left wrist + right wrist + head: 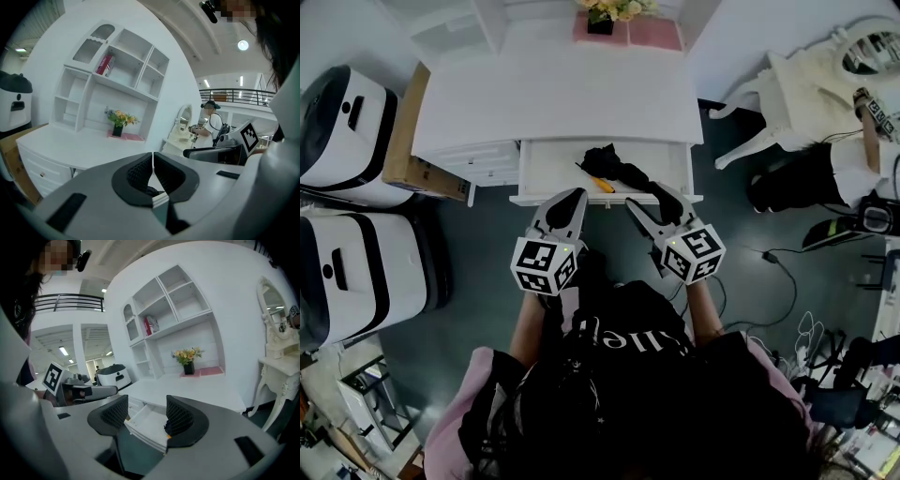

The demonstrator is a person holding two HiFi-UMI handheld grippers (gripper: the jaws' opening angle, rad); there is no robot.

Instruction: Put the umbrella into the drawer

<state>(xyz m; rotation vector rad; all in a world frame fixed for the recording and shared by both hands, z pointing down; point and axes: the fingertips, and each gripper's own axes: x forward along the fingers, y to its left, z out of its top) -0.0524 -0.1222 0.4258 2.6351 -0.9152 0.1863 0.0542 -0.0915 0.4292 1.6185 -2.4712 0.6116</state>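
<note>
The black folded umbrella with a yellow handle lies inside the open drawer of the white desk. In the head view both grippers hover just in front of the drawer's front edge, apart from the umbrella. My left gripper is shut, pads touching, with nothing held. My right gripper stands open and empty. In the right gripper view the drawer shows between the jaws, and a dark bit of the umbrella peeks past the right pad.
Two white machines and a cardboard box stand left of the desk. A flower pot sits at the desk's back. A white dressing table, a person and floor cables are at right.
</note>
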